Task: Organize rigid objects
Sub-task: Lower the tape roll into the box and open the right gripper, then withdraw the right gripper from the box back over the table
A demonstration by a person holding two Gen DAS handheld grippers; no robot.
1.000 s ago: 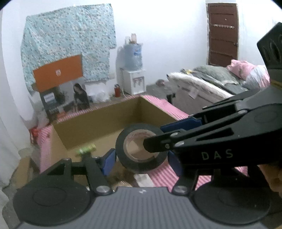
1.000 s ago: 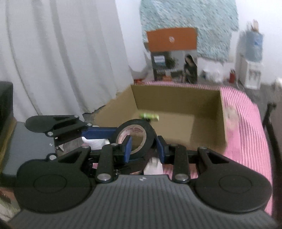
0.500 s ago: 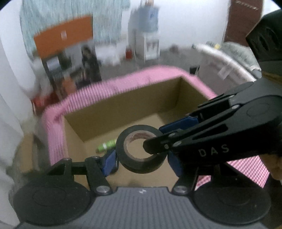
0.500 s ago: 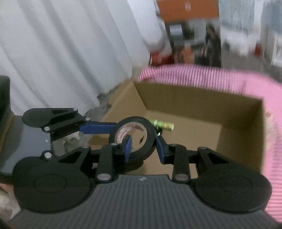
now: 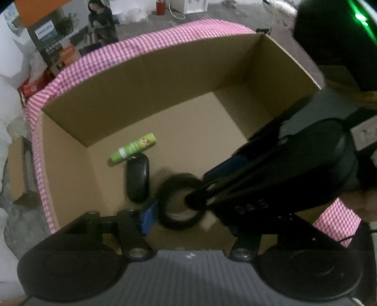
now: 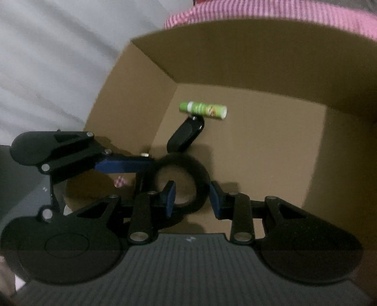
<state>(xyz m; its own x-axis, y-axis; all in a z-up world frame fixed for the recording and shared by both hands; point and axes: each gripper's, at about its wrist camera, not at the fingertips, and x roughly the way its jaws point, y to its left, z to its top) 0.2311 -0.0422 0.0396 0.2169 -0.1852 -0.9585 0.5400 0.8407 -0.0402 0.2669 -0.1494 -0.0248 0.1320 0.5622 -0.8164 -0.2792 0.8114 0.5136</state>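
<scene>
A black tape roll (image 5: 180, 201) (image 6: 182, 181) hangs low inside an open cardboard box (image 5: 165, 77) (image 6: 235, 58). My right gripper (image 6: 193, 196) (image 5: 207, 186) is shut on the roll's wall, with one blue pad in the hole and one outside. My left gripper (image 5: 190, 219) straddles the roll with its jaws closing. Its left pad (image 5: 148, 216) stands beside the roll's left edge, and its right pad is hidden behind the right gripper. On the box floor lie a green tube (image 5: 134, 150) (image 6: 203, 109) and a black oblong object (image 5: 137, 181) (image 6: 186, 136), touching each other.
Pink checked cloth (image 5: 165, 37) (image 6: 259, 11) covers the surface under and around the box. White curtains (image 6: 47, 58) hang at the left. Cartons and printed boxes (image 5: 54, 44) stand on the floor beyond. The right half of the box floor is bare.
Both grippers tipped downward and moved forward over the box, lowering the roll into it. The black oblong object on the box floor came into view.
</scene>
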